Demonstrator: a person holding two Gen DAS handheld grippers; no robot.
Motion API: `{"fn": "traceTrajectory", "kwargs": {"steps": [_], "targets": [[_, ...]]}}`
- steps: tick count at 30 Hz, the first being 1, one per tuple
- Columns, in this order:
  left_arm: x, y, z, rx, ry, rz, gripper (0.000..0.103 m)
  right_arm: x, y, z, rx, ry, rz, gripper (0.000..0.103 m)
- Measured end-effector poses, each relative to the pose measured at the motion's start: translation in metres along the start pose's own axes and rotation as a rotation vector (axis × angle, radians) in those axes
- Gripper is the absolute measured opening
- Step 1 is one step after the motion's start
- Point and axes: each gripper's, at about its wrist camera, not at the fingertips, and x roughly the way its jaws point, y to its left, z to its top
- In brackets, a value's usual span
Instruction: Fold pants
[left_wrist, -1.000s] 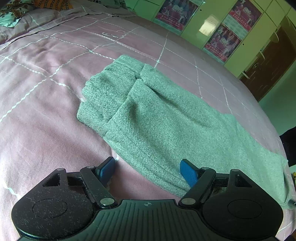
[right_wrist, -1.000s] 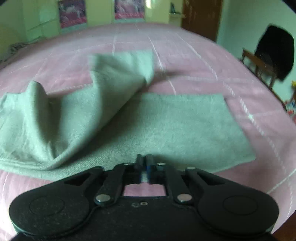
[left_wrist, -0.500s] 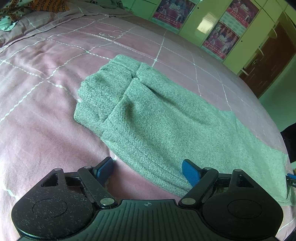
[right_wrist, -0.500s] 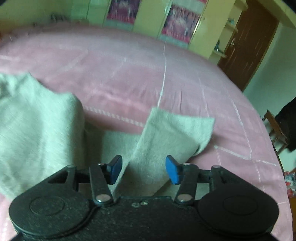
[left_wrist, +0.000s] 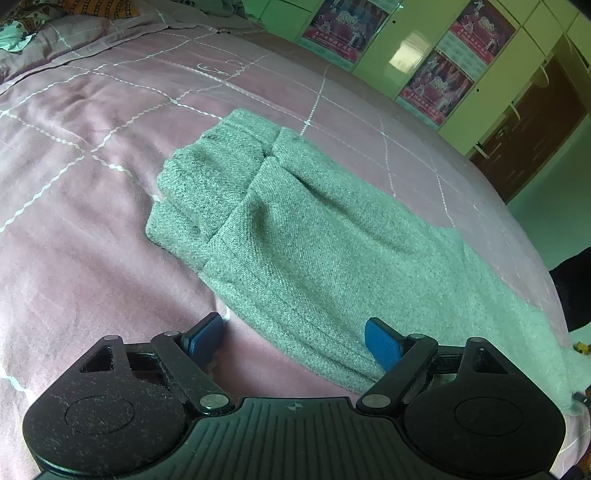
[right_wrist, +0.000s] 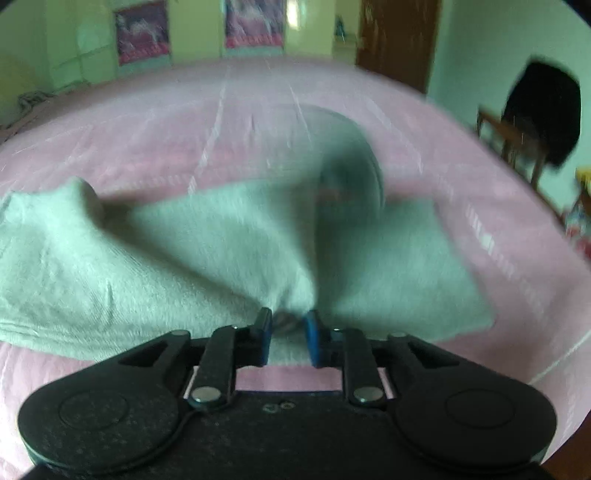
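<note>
A pink quilted bedspread (left_wrist: 92, 258) fronts green cupboards with posters (left_wrist: 436, 86), a brown door (right_wrist: 399, 40), and a wooden chair (right_wrist: 517, 147).

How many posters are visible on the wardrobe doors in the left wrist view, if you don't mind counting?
3. One poster is on the doors at top centre, a second is further right near the top edge, and a third hangs just below that one. Others may lie outside the frame.

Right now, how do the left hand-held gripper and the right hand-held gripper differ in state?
The left hand-held gripper stands wide open and holds nothing, one blue finger over the bed cover, the other over the grey pants. The right hand-held gripper is closing, pants fabric bunched between its fingers. Both have black bodies and blue fingers.
</note>
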Motion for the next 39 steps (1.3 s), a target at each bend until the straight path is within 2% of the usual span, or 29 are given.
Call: {"fn": "traceTrajectory", "kwargs": {"steps": [1, 3, 4, 8, 12, 14, 17, 18, 20, 21, 23, 26, 29, 31, 34, 36, 37, 39], "targets": [[0.000, 0.000, 0.000, -0.003, -0.002, -0.001, 0.083, -0.005, 0.003, 0.003, -0.019, -0.038, 0.005, 0.041], [0.000, 0.000, 0.000, -0.003, -0.003, 0.000, 0.083, -0.010, 0.010, 0.011, -0.052, -0.077, -0.014, 0.058], [-0.001, 0.000, 0.000, -0.002, -0.002, 0.001, 0.083, -0.007, 0.011, 0.015, -0.055, -0.074, -0.022, 0.059], [-0.001, 0.000, 0.000, 0.001, -0.001, -0.002, 0.083, 0.000, -0.003, 0.021, 0.057, -0.032, -0.017, 0.055], [0.000, 0.001, 0.000, -0.001, -0.001, -0.009, 0.085, -0.003, -0.047, 0.004, 0.325, -0.057, 0.025, 0.046], [0.000, 0.000, 0.000, 0.007, 0.002, -0.006, 0.086, 0.000, -0.074, -0.004, 0.488, -0.077, 0.069, 0.045], [0.001, -0.002, 0.000, 0.016, 0.004, 0.000, 0.086, 0.022, -0.105, -0.010, 0.644, -0.046, 0.092, 0.042], [0.001, -0.003, 0.000, 0.018, 0.005, 0.002, 0.086, 0.031, -0.111, -0.011, 0.674, -0.034, 0.110, 0.038], [0.002, -0.003, 0.001, 0.021, 0.006, 0.003, 0.086, 0.043, -0.120, -0.009, 0.723, -0.030, 0.133, 0.019], [0.002, -0.003, 0.001, 0.023, 0.006, 0.003, 0.086, 0.048, -0.121, -0.004, 0.723, -0.022, 0.142, 0.004], [0.002, -0.004, 0.001, 0.030, 0.009, 0.005, 0.086, 0.049, -0.114, 0.016, 0.663, -0.027, 0.164, 0.004], [0.002, -0.005, 0.002, 0.043, 0.013, 0.013, 0.086, 0.028, -0.081, 0.065, 0.454, -0.109, 0.199, 0.004], [0.002, -0.006, 0.002, 0.045, 0.013, 0.016, 0.086, -0.016, -0.059, 0.111, 0.356, -0.264, 0.284, 0.004], [0.002, -0.006, 0.002, 0.042, 0.011, 0.017, 0.086, -0.049, -0.055, 0.122, 0.348, -0.382, 0.331, 0.004], [0.002, -0.005, 0.001, 0.036, 0.007, 0.014, 0.086, -0.081, -0.071, 0.102, 0.427, -0.473, 0.337, 0.004], [0.002, -0.005, 0.002, 0.038, 0.009, 0.011, 0.087, -0.082, -0.088, 0.067, 0.493, -0.452, 0.281, 0.004], [0.002, -0.005, 0.002, 0.040, 0.011, 0.010, 0.087, -0.075, -0.097, 0.047, 0.527, -0.413, 0.250, 0.004], [0.003, -0.005, 0.002, 0.046, 0.015, 0.009, 0.088, -0.044, -0.116, 0.003, 0.631, -0.235, 0.159, 0.004]]}}
